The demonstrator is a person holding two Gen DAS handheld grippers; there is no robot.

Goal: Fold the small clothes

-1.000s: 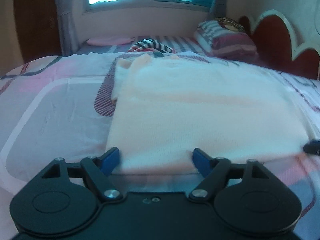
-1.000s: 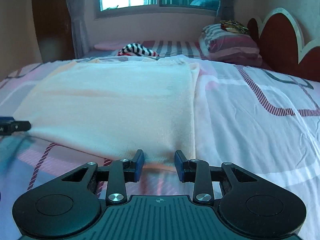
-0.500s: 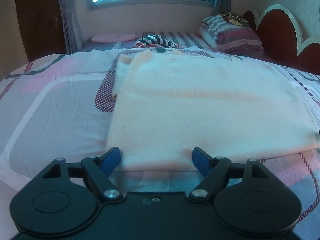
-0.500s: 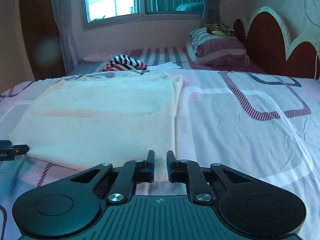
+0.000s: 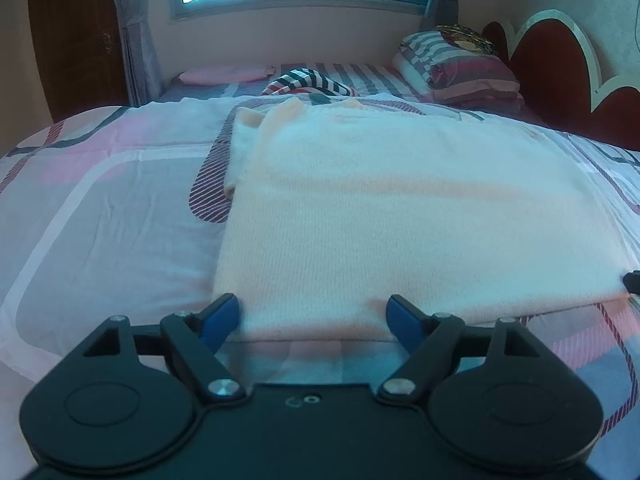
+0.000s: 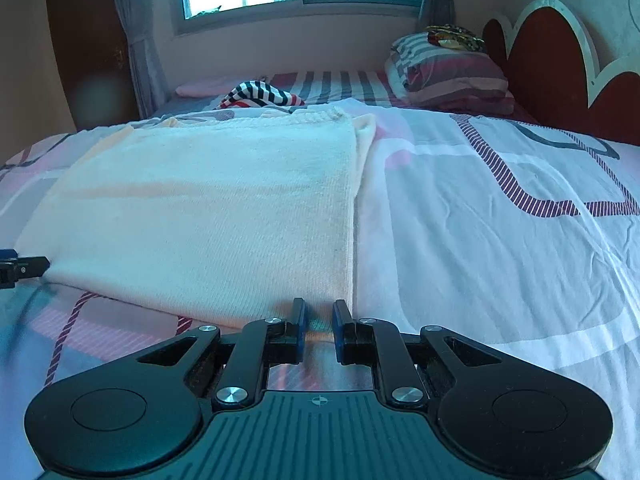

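In the lower centre of the left wrist view, the left claw (image 5: 312, 314) is spread wide, released, at the near edge of the cream knit garment (image 5: 400, 216), which lies flat on the bed (image 5: 100, 208) mid-frame. The right claw (image 6: 319, 322), lower centre, stands narrowly parted at the garment's near right corner, grasping nothing.

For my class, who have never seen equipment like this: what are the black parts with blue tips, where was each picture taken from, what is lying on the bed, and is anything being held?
There is no robot. A person holds a two-finger gripper in each hand, and a fisheye camera on each looks forward along its fingers.

One picture comes from the left gripper, wide open at the near edge of a cream knitted garment. The other comes from the right gripper, nearly closed at the garment's near right corner; whether it pinches the cloth is unclear.

The garment lies flat on a patterned bedsheet. Further back are a striped cloth and pillows.
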